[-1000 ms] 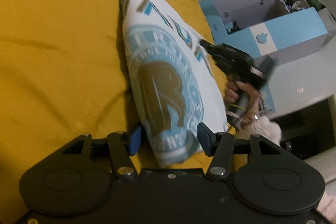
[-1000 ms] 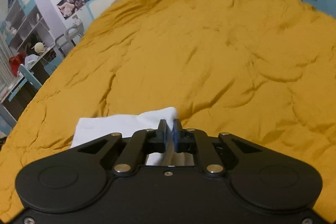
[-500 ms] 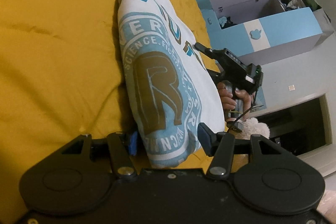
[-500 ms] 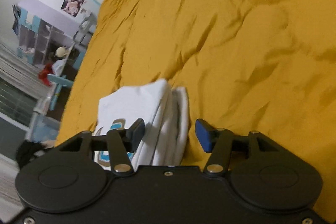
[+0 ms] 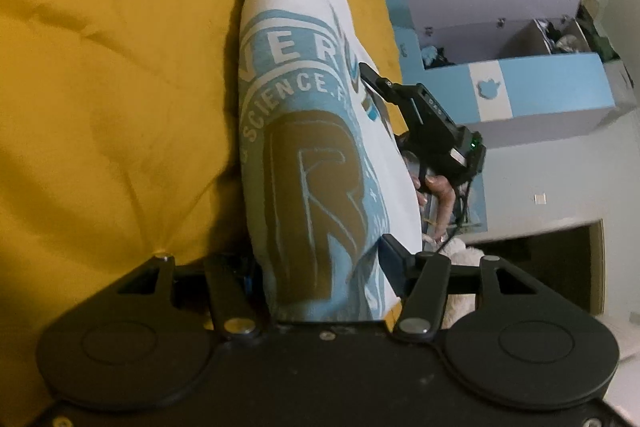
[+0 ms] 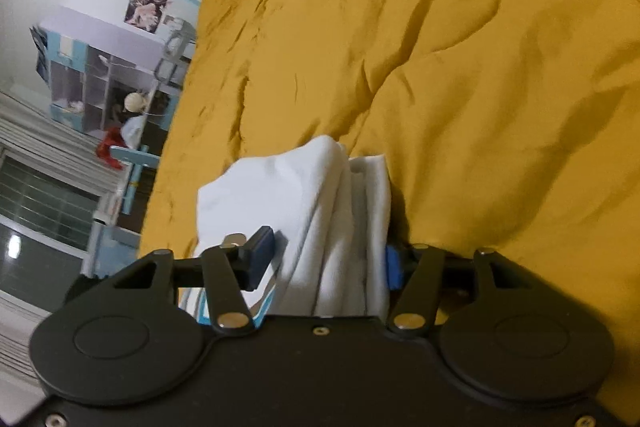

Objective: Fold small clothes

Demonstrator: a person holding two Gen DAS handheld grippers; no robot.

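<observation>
A folded white T-shirt (image 5: pixel 316 131) with a blue and brown round print lies on the yellow bedspread (image 5: pixel 112 99). My left gripper (image 5: pixel 318 267) is open, its jaws straddling the shirt's near end, and the cloth fills the gap between them. At the shirt's right edge a hand (image 5: pixel 440 191) holds the right gripper, with one of its fingers (image 5: pixel 372 77) against the cloth. In the right wrist view my right gripper (image 6: pixel 326 263) is open around the stacked white folds of the T-shirt (image 6: pixel 320 195). Its right pad lies against the cloth.
The yellow bedspread (image 6: pixel 460 47) stretches wide and wrinkled beyond the shirt. Past the bed's edge stand a blue and white open chest (image 5: pixel 520 83), a pale wall, and shelves (image 6: pixel 96 79) with a ladder frame by a window.
The right gripper went from shut on the shirt's edge to open, then rolled and sank around the folds. The left gripper sank closer, so the shirt reaches deeper between its jaws.
</observation>
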